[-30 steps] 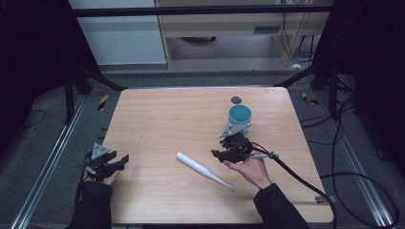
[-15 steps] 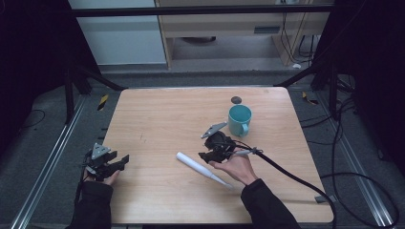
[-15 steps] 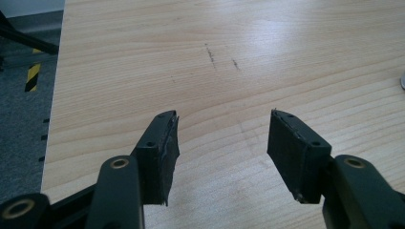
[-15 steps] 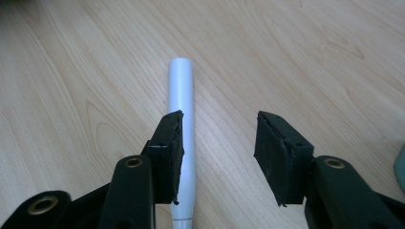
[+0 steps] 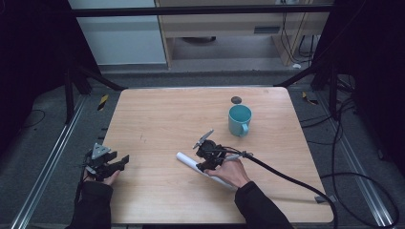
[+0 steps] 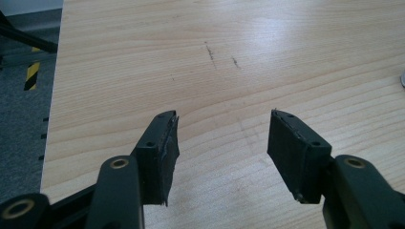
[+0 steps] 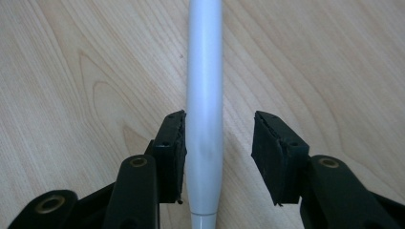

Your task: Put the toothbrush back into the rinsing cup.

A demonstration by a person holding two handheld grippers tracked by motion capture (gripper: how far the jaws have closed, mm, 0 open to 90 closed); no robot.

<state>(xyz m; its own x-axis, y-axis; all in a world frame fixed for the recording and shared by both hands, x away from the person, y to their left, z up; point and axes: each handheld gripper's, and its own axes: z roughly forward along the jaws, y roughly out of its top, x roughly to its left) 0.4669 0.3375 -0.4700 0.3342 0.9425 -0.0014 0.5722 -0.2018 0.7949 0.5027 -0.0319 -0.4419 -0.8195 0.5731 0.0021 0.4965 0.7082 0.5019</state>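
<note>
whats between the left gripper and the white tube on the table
Nothing: in the high view, bare wood of the table lies between the left gripper and the white tube.

Smooth glossy white rod, matt wood table

Your left hand rested at the near left edge, sleeve coming in from the bottom, with the left gripper held low and pointing toward the middle; in the left gripper view its jaws stood wide apart with nothing between them. Your right forearm reached in from the lower right, the right hand wrapped around the body of the right gripper, which pointed down and to the left, its cable trailing off to the right. Its jaws had just been closing, still partly apart, one pad at the thing between them, the other clear.
</note>
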